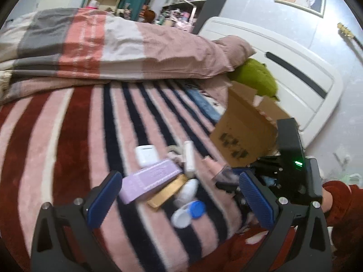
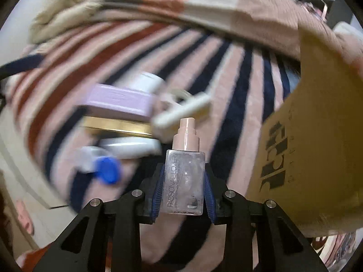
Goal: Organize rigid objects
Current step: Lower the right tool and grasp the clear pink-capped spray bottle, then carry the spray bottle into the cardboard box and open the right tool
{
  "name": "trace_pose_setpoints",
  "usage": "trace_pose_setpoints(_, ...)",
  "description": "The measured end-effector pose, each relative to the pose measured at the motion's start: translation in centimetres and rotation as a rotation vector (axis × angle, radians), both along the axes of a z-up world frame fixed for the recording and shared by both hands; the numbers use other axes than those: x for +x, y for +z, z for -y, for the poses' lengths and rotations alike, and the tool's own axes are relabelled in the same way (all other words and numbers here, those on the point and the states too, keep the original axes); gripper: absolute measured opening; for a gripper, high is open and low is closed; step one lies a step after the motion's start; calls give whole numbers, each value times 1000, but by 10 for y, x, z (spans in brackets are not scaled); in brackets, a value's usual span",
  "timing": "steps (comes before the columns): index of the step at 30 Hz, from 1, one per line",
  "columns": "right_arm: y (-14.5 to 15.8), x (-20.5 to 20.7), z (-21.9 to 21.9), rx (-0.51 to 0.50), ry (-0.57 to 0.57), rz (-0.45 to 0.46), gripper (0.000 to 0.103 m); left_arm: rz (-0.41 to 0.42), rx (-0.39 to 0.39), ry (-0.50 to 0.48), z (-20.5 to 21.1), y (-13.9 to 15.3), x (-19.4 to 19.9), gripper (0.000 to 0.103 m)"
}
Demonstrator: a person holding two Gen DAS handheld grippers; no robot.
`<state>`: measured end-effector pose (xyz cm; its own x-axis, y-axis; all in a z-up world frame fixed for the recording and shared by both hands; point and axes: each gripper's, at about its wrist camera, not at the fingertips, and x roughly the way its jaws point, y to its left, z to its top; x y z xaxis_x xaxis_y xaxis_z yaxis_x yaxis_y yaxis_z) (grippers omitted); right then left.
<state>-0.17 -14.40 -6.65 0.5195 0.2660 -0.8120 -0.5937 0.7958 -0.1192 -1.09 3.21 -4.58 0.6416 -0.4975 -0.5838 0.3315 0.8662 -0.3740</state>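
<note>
My right gripper [image 2: 183,172] is shut on a clear rectangular bottle [image 2: 185,181] with a pink pump top, holding it above the striped blanket. A brown cardboard box [image 2: 317,136] stands just to its right. My left gripper [image 1: 179,179] is open and hovers over a small pile: a lilac box [image 1: 149,179], a gold box [image 1: 166,192], a white earbud case [image 1: 146,155], a white tube [image 1: 189,156], a white oval case [image 1: 188,189] and a white and blue lens case [image 1: 188,213]. The cardboard box [image 1: 245,127] lies beyond the pile to the right.
Everything rests on a bed with a pink, red and navy striped blanket [image 1: 79,147]. A folded quilt [image 1: 113,45] and a green cushion [image 1: 256,74] lie farther back, before a white headboard [image 1: 295,72]. A red sleeve [image 1: 340,199] shows at the right.
</note>
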Motion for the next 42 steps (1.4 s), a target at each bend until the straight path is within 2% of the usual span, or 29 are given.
trace_pose_setpoints(5, 57, -19, -12, 169, 123, 61, 28, 5, -138, -114, 14, 25, 16, 99)
trace_pose_setpoints(7, 79, -24, -10, 214, 149, 104, 28, 15, -156, -141, 23, 38, 24, 89)
trace_pose_setpoints(9, 95, -26, -5, 240, 156, 140, 28, 15, -177, -168, 30, 47, 33, 71)
trace_pose_setpoints(10, 101, -23, 1, 254, 149, 154, 28, 18, -197, -193, 38, 53, 41, 66)
trace_pose_setpoints(12, 110, -17, 8, 281, 128, 163, 28, 18, -212, -219, 47, 60, 51, 39)
trace_pose_setpoints(15, 115, 3, 34, 315, 79, 161, 27, 15, -203, -263, 75, 70, 70, 34)
trace_pose_setpoints(21, 120, 34, 107, 340, -42, 132, 27, -27, -122, -352, 154, 80, 113, 33)
trace_pose_setpoints(23, 120, 44, 129, 331, -84, 111, 27, -65, -91, -385, 184, 79, 130, 33)
trace_pose_setpoints(29, 104, 75, 169, 271, -166, -24, 27, -222, -23, -428, 248, 63, 159, 33)
trace_pose_setpoints(32, 95, 84, 175, 238, -194, -87, 27, -252, 25, -419, 259, 56, 160, 33)
trace_pose_setpoints(34, 91, 86, 176, 225, -208, -109, 28, -257, 51, -411, 262, 57, 159, 42)
trace_pose_setpoints(36, 92, 85, 179, 207, -259, -80, 28, -248, 50, -397, 257, 60, 157, 61)
trace_pose_setpoints(39, 101, 74, 173, 211, -248, -29, 33, -193, 47, -357, 233, 76, 150, 73)
trace_pose_setpoints(42, 116, 53, 154, 274, -149, 18, 44, -109, 57, -281, 191, 96, 134, 81)
